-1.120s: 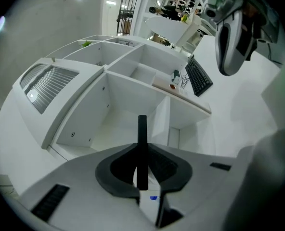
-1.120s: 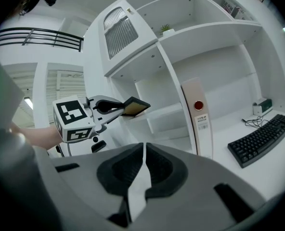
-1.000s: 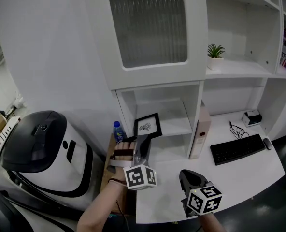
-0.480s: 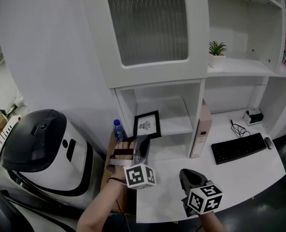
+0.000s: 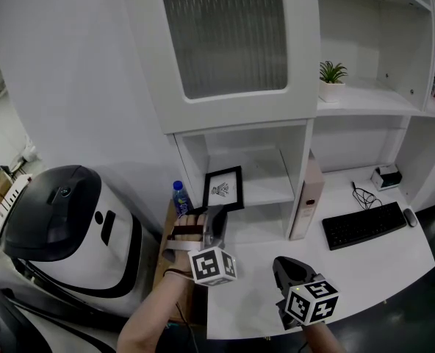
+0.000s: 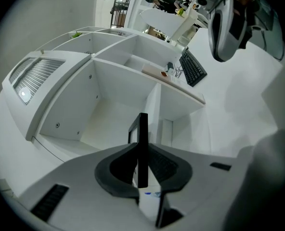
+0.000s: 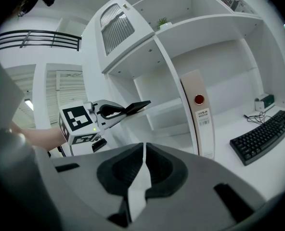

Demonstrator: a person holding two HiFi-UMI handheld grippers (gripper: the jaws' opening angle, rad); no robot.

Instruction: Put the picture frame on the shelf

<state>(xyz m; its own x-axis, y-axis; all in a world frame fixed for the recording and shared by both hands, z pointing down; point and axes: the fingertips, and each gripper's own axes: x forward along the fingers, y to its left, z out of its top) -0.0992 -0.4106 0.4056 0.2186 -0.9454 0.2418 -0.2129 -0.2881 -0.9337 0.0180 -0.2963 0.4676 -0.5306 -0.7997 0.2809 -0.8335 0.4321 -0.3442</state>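
Black frame: picture frame (image 5: 224, 190) with white mat, small dark drawing.
Shelf: potted plant (image 5: 331, 78) on upper board (image 5: 364, 101).
Frame position: I see it before the lower shelf bay (image 5: 265, 182), lower edge clamped by left gripper (image 5: 216, 225).
Right gripper (image 7: 143, 153): jaws pressed together, low over desk (image 5: 364, 263).

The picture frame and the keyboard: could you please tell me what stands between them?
An upright white binder stands between the picture frame and the keyboard, as the head view shows.
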